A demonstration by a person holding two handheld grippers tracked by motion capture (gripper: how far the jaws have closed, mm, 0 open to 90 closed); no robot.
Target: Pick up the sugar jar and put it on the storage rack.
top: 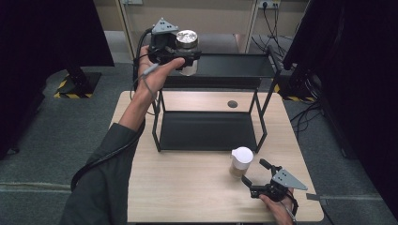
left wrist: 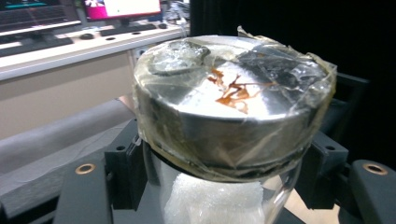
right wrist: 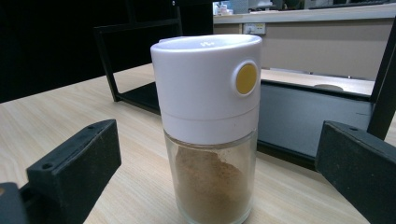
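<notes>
Up at the top of the high view, the left tongs [top: 187, 55] pinch the upright foil-capped jar [top: 187, 43] just above the shelf's top level [top: 234, 65]; the right tongs [top: 254, 176] are spread beside the spice shaker [top: 241, 161].

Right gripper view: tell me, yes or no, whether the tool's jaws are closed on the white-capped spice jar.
No. The right tool has its black jaws standing well apart on either side of the white-capped spice jar, neither touching it, while it stands on the table.

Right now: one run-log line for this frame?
left gripper: shut on silver-lidded jar, above rack | right gripper: open, beside white-capped shaker
</notes>
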